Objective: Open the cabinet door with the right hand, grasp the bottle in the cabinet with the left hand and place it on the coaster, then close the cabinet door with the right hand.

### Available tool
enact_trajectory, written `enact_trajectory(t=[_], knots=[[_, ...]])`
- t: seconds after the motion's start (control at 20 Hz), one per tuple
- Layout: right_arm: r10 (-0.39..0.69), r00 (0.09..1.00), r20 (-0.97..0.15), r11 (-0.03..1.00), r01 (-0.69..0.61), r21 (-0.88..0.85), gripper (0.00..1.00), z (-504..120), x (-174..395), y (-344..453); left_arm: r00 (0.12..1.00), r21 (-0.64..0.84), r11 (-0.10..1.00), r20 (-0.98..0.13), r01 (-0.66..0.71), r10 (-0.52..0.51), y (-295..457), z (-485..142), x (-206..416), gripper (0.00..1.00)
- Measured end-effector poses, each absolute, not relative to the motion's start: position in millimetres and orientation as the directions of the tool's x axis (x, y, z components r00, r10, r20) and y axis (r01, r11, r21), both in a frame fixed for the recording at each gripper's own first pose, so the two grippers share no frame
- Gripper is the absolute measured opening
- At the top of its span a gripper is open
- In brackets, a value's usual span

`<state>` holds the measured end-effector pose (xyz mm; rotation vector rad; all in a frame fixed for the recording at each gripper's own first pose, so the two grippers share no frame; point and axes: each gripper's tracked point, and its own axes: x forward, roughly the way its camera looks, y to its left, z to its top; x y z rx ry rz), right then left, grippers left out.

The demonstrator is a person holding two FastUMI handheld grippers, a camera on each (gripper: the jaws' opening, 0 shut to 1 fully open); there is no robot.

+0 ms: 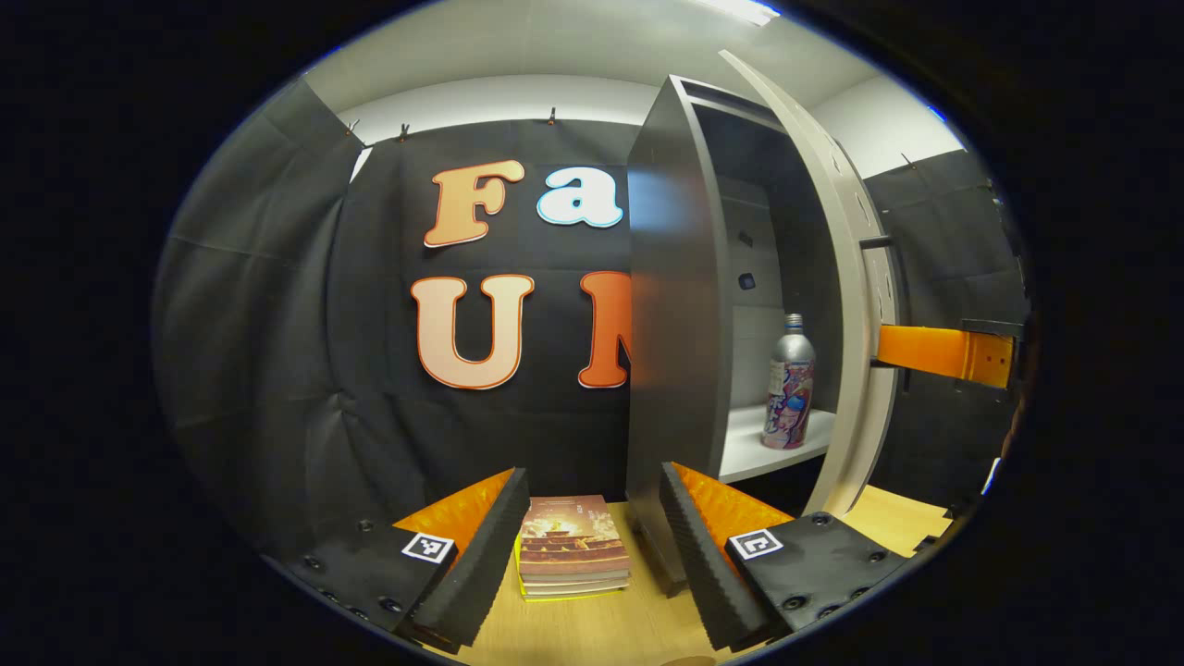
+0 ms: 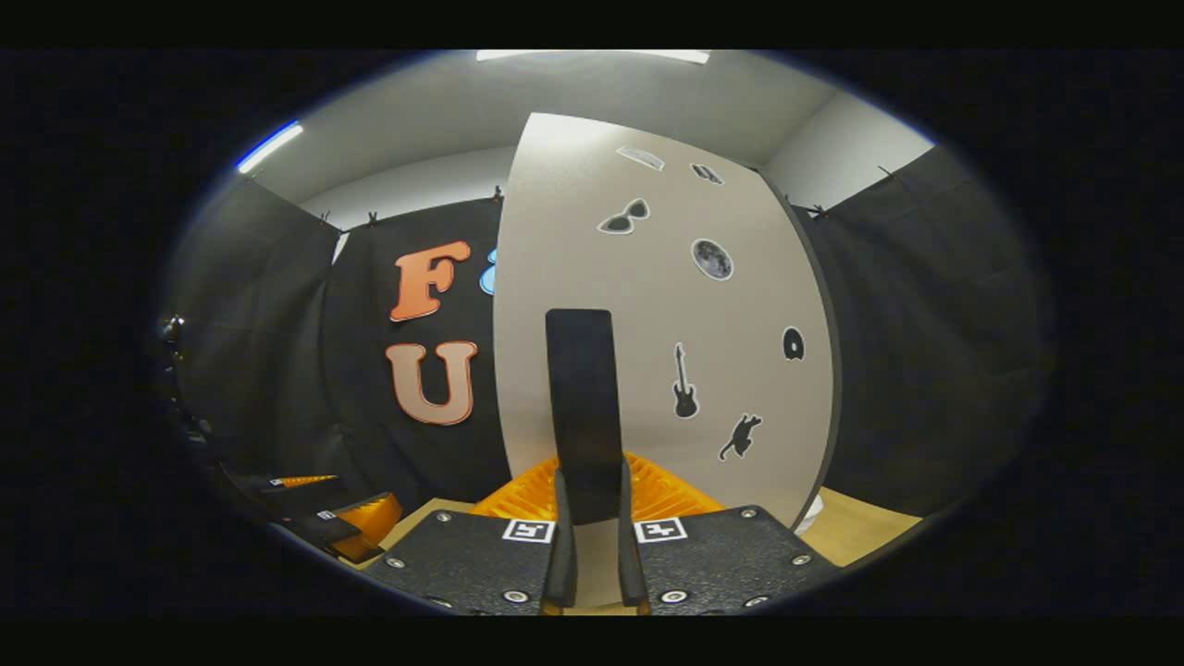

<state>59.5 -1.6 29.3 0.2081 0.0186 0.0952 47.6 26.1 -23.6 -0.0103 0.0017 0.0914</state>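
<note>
The grey cabinet point(image 1: 668, 324) stands with its door point(image 1: 856, 277) swung wide to the right. Inside, a silver bottle point(image 1: 789, 388) with a colourful label stands upright on the white shelf point(image 1: 745, 449). My left gripper point(image 1: 592, 490) is open, low over the table in front of the cabinet, well short of the bottle. In the right gripper view, my right gripper point(image 2: 592, 481) is shut on the door's black handle point(image 2: 580, 388). The door's outer face point(image 2: 731, 314) carries several small stickers. The right gripper point(image 1: 925, 351) also shows beyond the door's edge.
A stack of books point(image 1: 572, 548) lies on the wooden table point(image 1: 592, 629) between my left fingers, just left of the cabinet's near corner. The left gripper point(image 2: 333, 523) shows low at the left of the right gripper view. Black cloth walls close the booth.
</note>
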Motion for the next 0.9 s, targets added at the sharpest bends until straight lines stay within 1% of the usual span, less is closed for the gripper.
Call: enact_trajectory(t=[0.25,0.35,0.5,0.55,0.6,0.65,0.7,0.8,0.85,0.9], knots=[[0.181,0.983,-0.004,0.955,-0.175,0.238,0.17,29.4,33.2,-24.8,0.992,-0.013,0.992,-0.001,-0.124,0.124,-29.7,-18.6,15.6,0.92],[0.198,0.98,-0.01,0.949,-0.189,0.253,0.17,30.8,20.0,-37.7,0.99,-0.015,0.99,0.008,-0.143,0.143,-48.7,-14.0,-0.8,0.92],[0.161,0.987,-0.01,0.966,-0.156,0.204,0.17,28.5,4.4,-63.5,0.987,-0.023,0.987,0.011,-0.16,0.16,-82.8,-14.2,-20.1,0.92],[0.153,0.988,-0.017,0.97,-0.147,0.192,0.19,26.9,2.5,-70.2,0.987,-0.028,0.987,0.011,-0.158,0.158,-92.9,-14.3,-22.6,0.93],[0.148,0.989,-0.021,0.972,-0.142,0.188,0.14,27.2,0.6,-77.8,0.988,-0.031,0.988,0.009,-0.151,0.151,-106.1,-13.4,-25.8,0.93],[0.146,0.989,-0.033,0.972,-0.137,0.191,0.12,26.7,0.4,-86.1,0.989,-0.029,0.989,0.009,-0.145,0.145,-116.3,-13.4,-28.0,0.93],[0.14,0.99,-0.035,0.971,-0.13,0.199,0.13,26.6,-2.2,-91.6,0.991,-0.029,0.99,0.011,-0.136,0.137,-127.5,-12.1,-28.8,0.93],[0.123,0.992,-0.033,0.975,-0.114,0.192,0.13,25.2,-7.8,-105.9,0.993,-0.029,0.993,0.012,-0.113,0.114,-146.3,-11.0,-28.7,0.93],[0.113,0.993,-0.034,0.977,-0.105,0.183,0.15,24.1,-8.1,-112.1,0.995,-0.024,0.994,0.011,-0.103,0.104,-153.9,-10.3,-28.4,0.92],[0.102,0.994,-0.031,0.98,-0.095,0.173,0.13,23.6,-8.9,-120.1,0.995,-0.018,0.995,0.014,-0.095,0.096,-159.8,-7.7,-26.7,0.93]])
